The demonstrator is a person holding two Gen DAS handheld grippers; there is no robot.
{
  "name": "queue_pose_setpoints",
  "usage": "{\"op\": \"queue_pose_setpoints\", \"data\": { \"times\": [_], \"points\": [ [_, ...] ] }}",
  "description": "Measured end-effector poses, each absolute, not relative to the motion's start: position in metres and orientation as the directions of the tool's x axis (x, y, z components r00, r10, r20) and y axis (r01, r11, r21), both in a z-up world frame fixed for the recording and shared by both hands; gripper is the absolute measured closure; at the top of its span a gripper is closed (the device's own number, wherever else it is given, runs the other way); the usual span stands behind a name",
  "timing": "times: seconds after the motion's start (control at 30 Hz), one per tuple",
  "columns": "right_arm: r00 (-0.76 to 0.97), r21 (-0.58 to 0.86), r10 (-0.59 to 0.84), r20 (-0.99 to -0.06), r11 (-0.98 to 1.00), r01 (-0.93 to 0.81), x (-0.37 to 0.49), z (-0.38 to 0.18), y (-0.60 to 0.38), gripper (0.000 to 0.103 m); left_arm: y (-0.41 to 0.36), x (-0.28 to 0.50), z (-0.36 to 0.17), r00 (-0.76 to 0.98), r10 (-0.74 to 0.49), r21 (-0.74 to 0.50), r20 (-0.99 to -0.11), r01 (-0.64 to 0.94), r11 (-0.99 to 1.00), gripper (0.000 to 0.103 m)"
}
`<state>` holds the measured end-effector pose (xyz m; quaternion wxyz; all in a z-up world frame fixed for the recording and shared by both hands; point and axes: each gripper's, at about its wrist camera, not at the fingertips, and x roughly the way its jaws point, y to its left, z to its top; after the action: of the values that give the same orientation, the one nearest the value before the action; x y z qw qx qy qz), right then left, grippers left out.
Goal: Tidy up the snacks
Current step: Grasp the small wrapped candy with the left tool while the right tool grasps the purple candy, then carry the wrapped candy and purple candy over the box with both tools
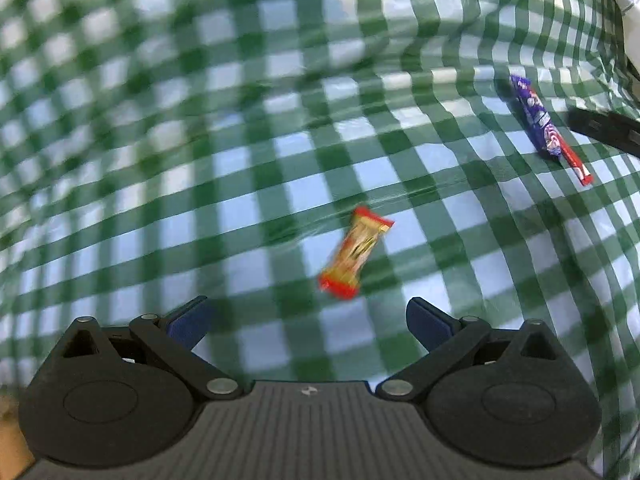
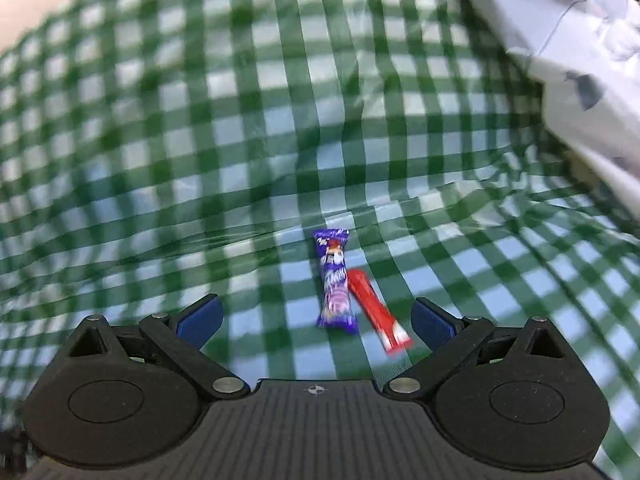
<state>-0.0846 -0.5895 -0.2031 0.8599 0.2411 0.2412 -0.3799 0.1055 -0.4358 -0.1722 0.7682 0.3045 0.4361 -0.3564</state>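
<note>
Both grippers hovered over the green-check cloth [image 1: 280, 168] on the tabletop, nothing held. Left gripper [image 1: 307, 322]: fingers wide apart, orange-red snack bar [image 1: 354, 254] lying just ahead, between them. Right gripper [image 2: 316, 318]: fingers wide apart, straddling the purple snack bar [image 2: 335, 280] and red stick [image 2: 376, 312], which lay touching, the stick angled off the bar's side. Risk, my judgement: closing the right fingers here could pinch both wrappers at once, or skid one away (slick foil on wrinkled cloth, likely slippery). Frames were motion-blurred, so aim may be off. Count: 3 snacks total, i.e. 1 orange-red, 1 purple, 1 red; 2 grippers.
</note>
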Motion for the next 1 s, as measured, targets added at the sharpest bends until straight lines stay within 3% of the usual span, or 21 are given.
{"op": "queue_pose_setpoints", "data": {
  "times": [0.27, 0.3, 0.33, 0.37, 0.4, 0.43, 0.57, 0.73, 1.0],
  "points": [
    [0.543, 0.113, -0.542, -0.641, 0.633, 0.766, -0.011, -0.256, -0.649, 0.004, -0.492, 0.132, -0.212, 0.305, -0.276, 0.116, -0.912, 0.835, 0.538, 0.000],
    [0.539, 0.091, -0.542, -0.644, 0.645, 0.759, -0.006, -0.260, -0.653, 0.006, -0.493, 0.133, -0.213, 0.301, -0.274, 0.113, -0.913, 0.834, 0.540, 0.003],
    [0.535, 0.072, -0.540, -0.650, 0.657, 0.751, -0.001, -0.263, -0.657, 0.007, -0.492, 0.133, -0.212, 0.295, -0.282, 0.102, -0.913, 0.835, 0.541, 0.022],
    [0.533, 0.057, -0.531, -0.659, 0.671, 0.739, 0.003, -0.266, -0.661, 0.020, -0.488, 0.133, -0.209, 0.272, -0.303, 0.071, -0.913, 0.839, 0.540, 0.049],
    [0.534, 0.047, -0.518, -0.668, 0.687, 0.725, 0.006, -0.268, -0.663, 0.061, -0.485, 0.134, -0.204, 0.253, -0.325, 0.039, -0.911, 0.839, 0.543, 0.074],
    [0.527, 0.043, -0.499, -0.688, 0.698, 0.715, 0.008, -0.271, -0.665, 0.084, -0.484, 0.134, -0.200, 0.242, -0.324, 0.032, -0.915, 0.841, 0.539, 0.084],
    [0.576, 0.059, -0.521, -0.630, 0.707, 0.705, -0.013, -0.252, -0.647, 0.089, -0.463, 0.126, -0.173, 0.233, -0.392, -0.014, -0.890, 0.845, 0.535, 0.085],
    [0.692, 0.248, -0.488, -0.532, 0.692, 0.678, -0.068, -0.198, -0.601, 0.089, -0.407, 0.101, -0.118, 0.241, -0.462, -0.070, -0.853, 0.826, 0.559, 0.085],
    [0.771, 0.351, -0.420, -0.478, 0.714, 0.606, -0.158, -0.128, -0.440, 0.089, -0.273, 0.033, -0.043, 0.303, -0.452, -0.050, -0.839, 0.784, 0.618, 0.085]
  ]
}}
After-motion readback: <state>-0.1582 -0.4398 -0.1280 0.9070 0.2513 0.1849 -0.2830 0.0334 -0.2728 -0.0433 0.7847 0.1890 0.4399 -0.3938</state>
